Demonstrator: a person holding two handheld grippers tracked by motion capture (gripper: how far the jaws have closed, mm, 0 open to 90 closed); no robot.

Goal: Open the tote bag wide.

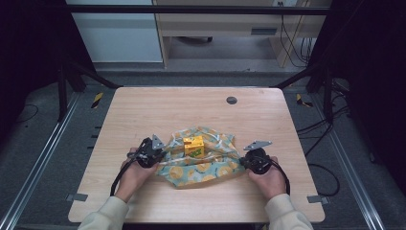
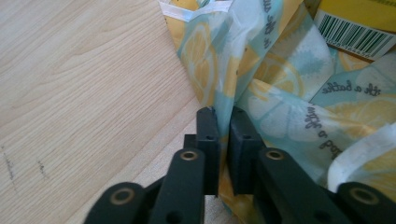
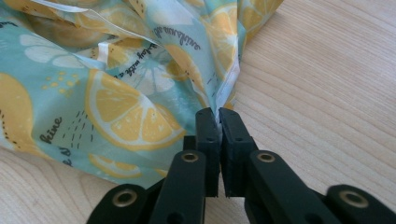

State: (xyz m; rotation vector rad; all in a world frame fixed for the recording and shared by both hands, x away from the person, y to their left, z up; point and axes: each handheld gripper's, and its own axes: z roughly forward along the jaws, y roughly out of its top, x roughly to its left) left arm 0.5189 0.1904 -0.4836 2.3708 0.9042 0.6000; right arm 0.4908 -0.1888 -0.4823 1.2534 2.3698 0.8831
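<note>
A teal cloth with a lemon print (image 1: 203, 165) lies crumpled on the wooden table (image 1: 158, 108). On its middle stands a small yellow carton (image 1: 193, 145), whose barcode side (image 2: 359, 35) appears at the top right of the left gripper view. My left gripper (image 1: 160, 151) is shut on the cloth's left edge (image 2: 224, 93), with a fold pinched between its jaws. At the right side my right gripper (image 1: 243, 162) is shut on the cloth's right corner (image 3: 224, 88). Both grippers sit low at the table surface.
A round dark grommet (image 1: 231, 100) is set in the table near its far edge. Bare wood lies all round the cloth. Black frame posts and cables stand beyond the table's sides, and a cabinet is at the back.
</note>
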